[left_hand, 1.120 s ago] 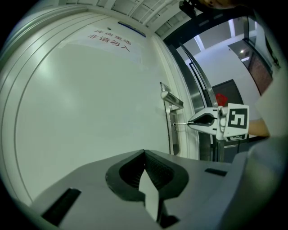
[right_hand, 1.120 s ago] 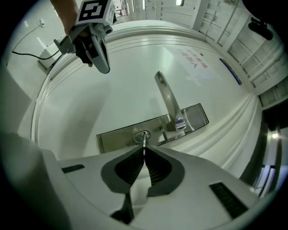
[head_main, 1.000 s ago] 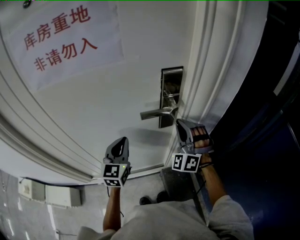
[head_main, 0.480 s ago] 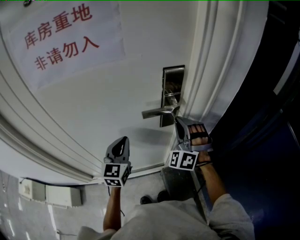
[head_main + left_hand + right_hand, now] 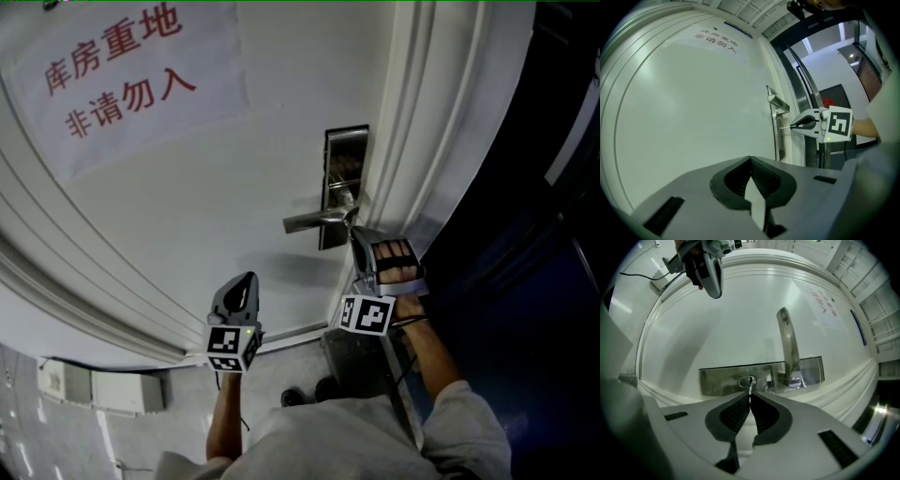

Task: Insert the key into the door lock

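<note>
A steel lock plate (image 5: 344,155) with a lever handle (image 5: 314,220) sits on the white door (image 5: 216,187). My right gripper (image 5: 356,242) points level at the plate's lower end, shut on a small metal key (image 5: 750,390). The key's tip sits in the oval keyhole (image 5: 747,380) of the lock plate (image 5: 722,379), with the handle (image 5: 786,343) to its right. From the left gripper view, the key (image 5: 785,127) bridges the right gripper (image 5: 794,126) and the plate (image 5: 777,143). My left gripper (image 5: 247,281) hovers left of the lock near the door, shut and holding nothing.
A paper sign with red characters (image 5: 122,70) hangs on the door at upper left. The moulded door frame (image 5: 427,141) runs right of the lock, with a dark doorway beyond. A white box (image 5: 94,386) sits low at the left. A shoe (image 5: 292,397) shows below.
My right gripper has rolled a little about its own axis, and its marker cube has shifted slightly left. The left gripper has stayed where it was.
</note>
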Demonstrator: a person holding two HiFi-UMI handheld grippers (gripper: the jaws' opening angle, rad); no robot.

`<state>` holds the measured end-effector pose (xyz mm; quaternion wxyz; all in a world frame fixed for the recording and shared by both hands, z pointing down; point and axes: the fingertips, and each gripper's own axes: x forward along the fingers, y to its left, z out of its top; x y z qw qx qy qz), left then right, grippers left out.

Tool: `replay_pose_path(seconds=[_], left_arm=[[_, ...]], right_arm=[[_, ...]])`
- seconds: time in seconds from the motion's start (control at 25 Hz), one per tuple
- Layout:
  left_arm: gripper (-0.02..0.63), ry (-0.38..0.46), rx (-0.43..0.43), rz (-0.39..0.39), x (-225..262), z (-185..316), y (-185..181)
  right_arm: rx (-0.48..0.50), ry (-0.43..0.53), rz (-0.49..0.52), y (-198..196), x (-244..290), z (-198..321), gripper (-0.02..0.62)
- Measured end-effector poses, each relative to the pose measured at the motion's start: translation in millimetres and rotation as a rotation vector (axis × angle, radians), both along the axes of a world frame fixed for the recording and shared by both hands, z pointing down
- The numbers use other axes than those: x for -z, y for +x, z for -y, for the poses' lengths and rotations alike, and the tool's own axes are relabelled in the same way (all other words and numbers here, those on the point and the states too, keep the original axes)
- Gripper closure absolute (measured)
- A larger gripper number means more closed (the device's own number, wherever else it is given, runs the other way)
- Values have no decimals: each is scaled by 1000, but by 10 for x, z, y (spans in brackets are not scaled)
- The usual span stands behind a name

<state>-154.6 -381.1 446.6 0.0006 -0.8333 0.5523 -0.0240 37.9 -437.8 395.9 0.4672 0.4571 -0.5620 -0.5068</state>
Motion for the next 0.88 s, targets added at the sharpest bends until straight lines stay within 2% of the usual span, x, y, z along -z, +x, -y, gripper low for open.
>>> replay_pose_path(seconds=[0.36, 0.56, 0.88], left_arm=[[589, -2, -15, -7, -28, 3, 37], [589, -6, -18, -4, -46, -4, 12], [589, -16, -2, -4, -78, 6, -86]], right_arm=[[-85, -4, -15, -92, -68, -7, 562], [-59, -4, -45, -174, -27, 39, 563], [-34, 17, -40, -215, -34, 181, 565]])
